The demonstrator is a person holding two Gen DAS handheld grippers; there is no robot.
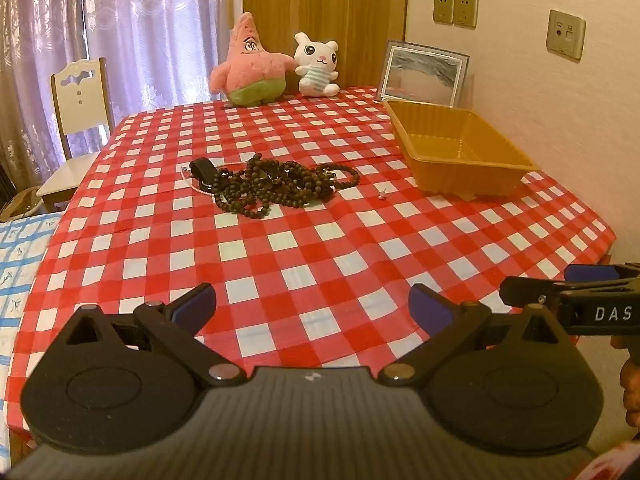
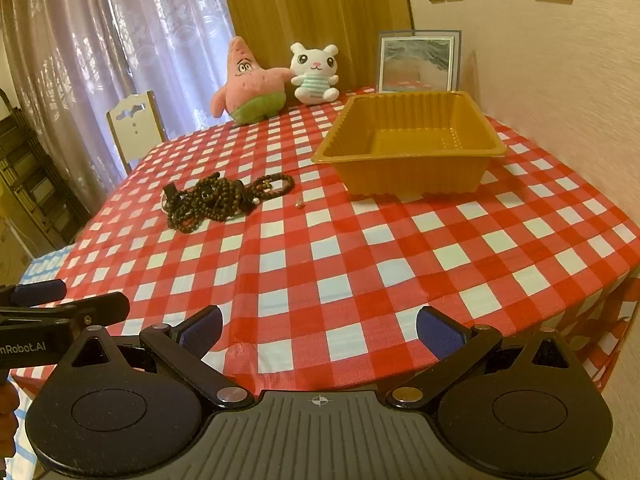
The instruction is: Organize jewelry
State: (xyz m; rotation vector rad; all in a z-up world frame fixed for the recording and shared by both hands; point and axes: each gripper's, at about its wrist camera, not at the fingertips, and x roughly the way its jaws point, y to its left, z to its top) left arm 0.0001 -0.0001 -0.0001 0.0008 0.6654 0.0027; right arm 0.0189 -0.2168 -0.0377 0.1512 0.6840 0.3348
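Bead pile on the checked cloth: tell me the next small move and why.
Probably bring the left gripper forward over the tangled bead pile. Both it and the right gripper hang at the table's near edge with jaws wide and nothing between them. The pile lies untouched mid-table, and the yellow tray beside it holds nothing yet.

**Worktop layout as I see it**

On my worktop the bead pile lies mid-left, with a tiny earring between it and the tray at right. Behind, at the far edge, two plush toys sit left of a picture frame. A chair stands beyond the left edge.
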